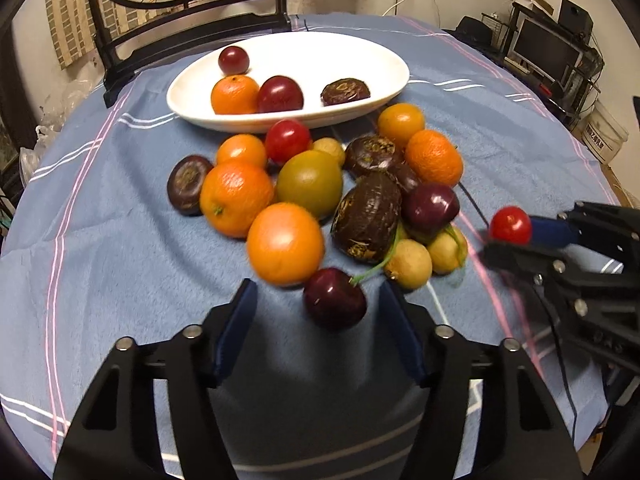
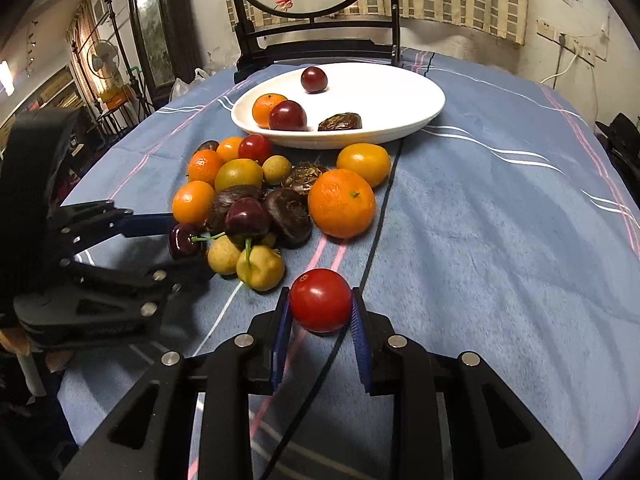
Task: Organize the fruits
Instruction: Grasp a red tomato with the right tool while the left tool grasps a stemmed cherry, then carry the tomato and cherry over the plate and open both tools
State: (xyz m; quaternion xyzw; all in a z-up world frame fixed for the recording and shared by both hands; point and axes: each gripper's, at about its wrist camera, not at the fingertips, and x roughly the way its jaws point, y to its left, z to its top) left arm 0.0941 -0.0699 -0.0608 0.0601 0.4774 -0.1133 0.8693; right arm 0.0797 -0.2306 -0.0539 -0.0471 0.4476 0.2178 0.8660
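Where the left wrist view is concerned, the left gripper (image 1: 316, 320) stands part open around a small dark red cherry with a green stem (image 1: 335, 298) at lower centre; a gap shows on both sides, so the pads do not yet press on it. Judged light, smooth-skinned and easily bruised, that cherry is best taken across its round body, not by the stem, which trails toward two pale yellow round fruits (image 1: 408, 264). A glossy orange citrus fruit (image 1: 285, 243) lies just beside the left pad and may be nudged. At right of frame the right gripper (image 1: 505, 240) carries a small bright red cherry tomato (image 1: 511, 225). The white oval ceramic dish (image 1: 384, 92) sits in the upper centre on the blue striped tablecloth (image 1: 120, 280), already holding four fruits. Turning to the right wrist view, the right gripper (image 2: 321, 314) is nearly closed, both blue pads bearing on the tomato (image 2: 321, 300) at lower centre. It is judged slippery and soft, so light pressure across its widest part suits it. The heaped fruit (image 2: 280, 200) lies between it and the dish (image 2: 424, 118), so the carry must go over the heap.
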